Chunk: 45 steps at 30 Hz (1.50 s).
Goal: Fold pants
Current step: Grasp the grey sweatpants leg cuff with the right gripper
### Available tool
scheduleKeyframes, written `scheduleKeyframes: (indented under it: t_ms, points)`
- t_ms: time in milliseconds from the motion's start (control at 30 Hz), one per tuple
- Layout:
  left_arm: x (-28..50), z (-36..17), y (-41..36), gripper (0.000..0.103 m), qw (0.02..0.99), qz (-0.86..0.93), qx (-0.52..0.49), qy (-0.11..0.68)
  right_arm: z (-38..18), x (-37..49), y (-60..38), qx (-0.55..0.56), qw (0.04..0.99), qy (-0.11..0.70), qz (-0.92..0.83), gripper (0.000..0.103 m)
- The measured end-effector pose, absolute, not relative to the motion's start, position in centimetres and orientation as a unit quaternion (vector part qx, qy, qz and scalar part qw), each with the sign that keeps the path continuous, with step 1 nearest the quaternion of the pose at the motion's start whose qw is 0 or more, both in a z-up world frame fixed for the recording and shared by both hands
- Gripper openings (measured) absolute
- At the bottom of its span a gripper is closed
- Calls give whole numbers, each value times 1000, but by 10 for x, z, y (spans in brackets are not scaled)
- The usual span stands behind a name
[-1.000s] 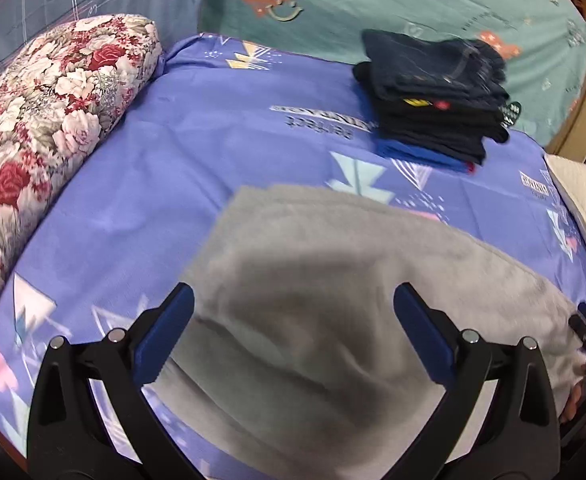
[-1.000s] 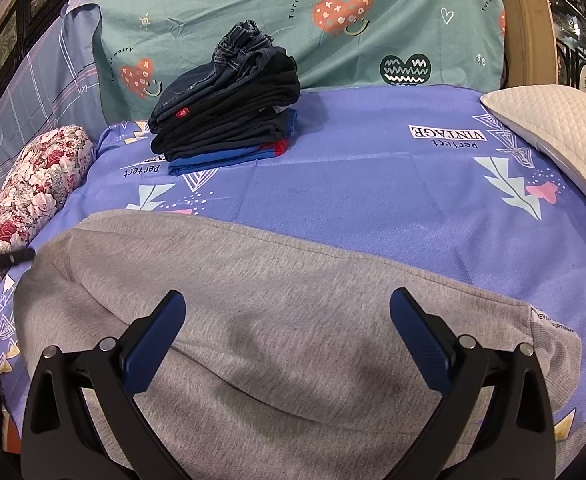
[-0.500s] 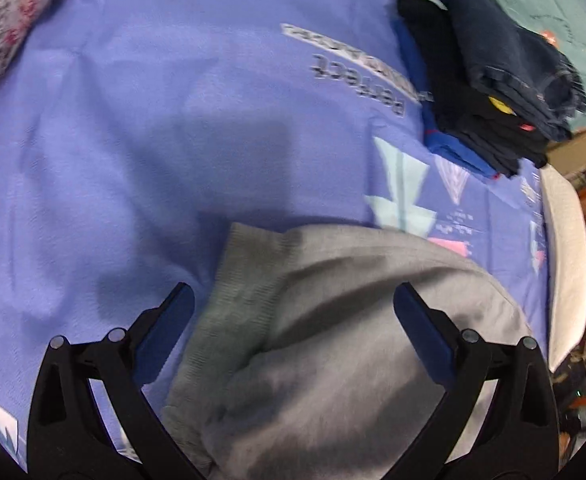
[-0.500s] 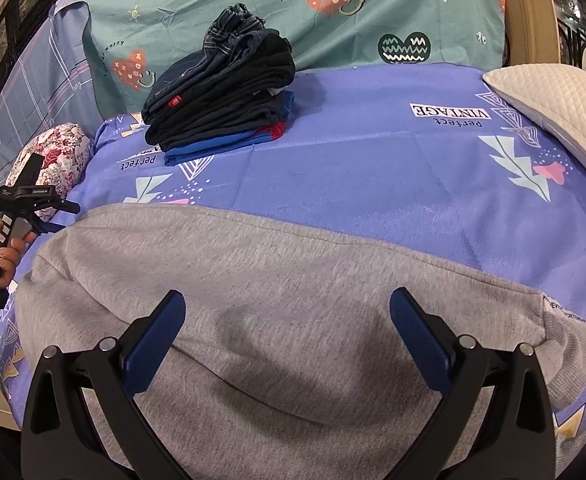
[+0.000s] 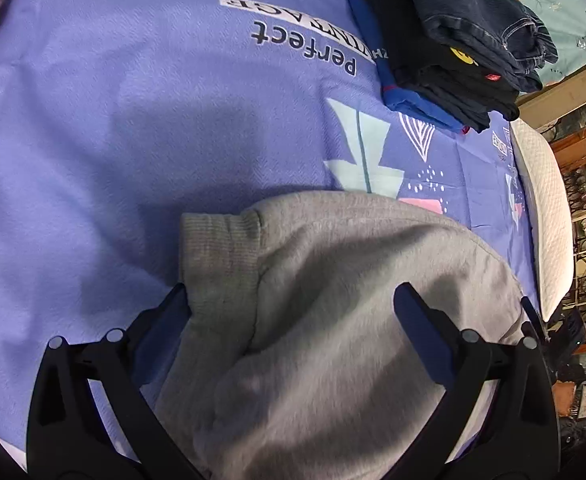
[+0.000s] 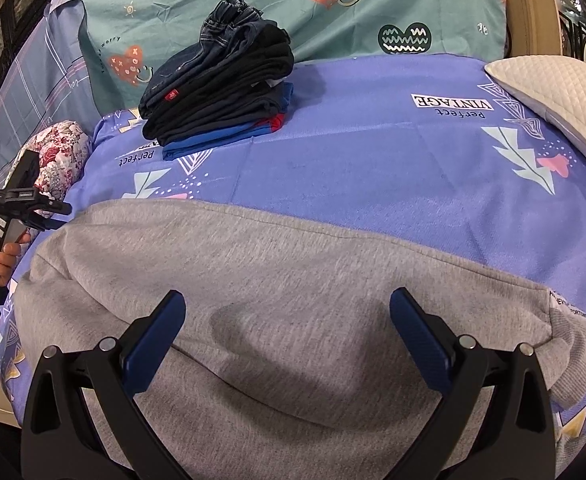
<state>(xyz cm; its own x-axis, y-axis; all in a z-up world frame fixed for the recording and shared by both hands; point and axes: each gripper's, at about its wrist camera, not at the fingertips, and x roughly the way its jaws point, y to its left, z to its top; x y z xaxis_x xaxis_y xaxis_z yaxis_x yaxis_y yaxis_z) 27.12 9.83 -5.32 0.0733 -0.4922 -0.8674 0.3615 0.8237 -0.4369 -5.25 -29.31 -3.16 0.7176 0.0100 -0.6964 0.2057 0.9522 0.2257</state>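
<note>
Grey sweatpants (image 6: 277,280) lie spread sideways on the purple bed sheet (image 6: 373,160). Their ribbed end (image 5: 221,264) lies at the left end in the left wrist view, where the pants (image 5: 333,300) fill the lower half. My left gripper (image 5: 291,320) is open, its left finger beside the ribbed end, just above the fabric. It also shows at the left edge of the right wrist view (image 6: 33,204). My right gripper (image 6: 287,328) is open and empty over the middle of the pants. The pants' right cuff (image 6: 573,340) has a small label.
A stack of folded dark jeans and a blue garment (image 6: 221,92) stands at the back of the bed, also in the left wrist view (image 5: 453,52). A white quilted pillow (image 6: 561,92) lies at the right, a floral bolster (image 6: 59,156) at the left.
My left gripper has swung left and tipped down close over the pants' left ribbed end. My right gripper has stayed over the pants' middle, open.
</note>
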Motion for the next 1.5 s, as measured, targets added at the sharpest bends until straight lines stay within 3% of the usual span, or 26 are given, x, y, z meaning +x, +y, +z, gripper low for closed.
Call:
scheduleKeyframes:
  t_ms: [433, 733, 967, 1133, 1200, 1267, 1433, 1467, 1500]
  points:
    - [293, -28, 108, 101, 725, -352, -133, 576, -35, -48, -295, 150, 910, 382, -53, 102]
    - [276, -55, 72, 101, 714, -344, -19, 609, -36, -47, -295, 152, 909, 384, -53, 102]
    - [299, -57, 66, 100, 757, -259, -76, 595, -17, -60, -296, 152, 924, 346, -59, 98]
    - [286, -51, 48, 92, 764, -272, 11, 584, 15, -104, -348, 141, 914, 348, -155, 95]
    - [286, -51, 46, 93, 762, -275, 13, 585, 14, -121, -383, 123, 894, 367, -228, 95]
    - [289, -56, 46, 101, 756, -277, 7, 593, 6, -134, -418, 121, 861, 406, -282, 95]
    - [282, -60, 30, 100, 769, -252, 61, 584, -28, -131, -453, 143, 823, 484, -260, 96]
    - [279, -59, 29, 97, 774, -246, 69, 580, -36, -128, -457, 154, 816, 496, -253, 96]
    - [277, -56, 31, 87, 778, -240, 74, 576, -43, -124, -459, 172, 809, 506, -243, 96]
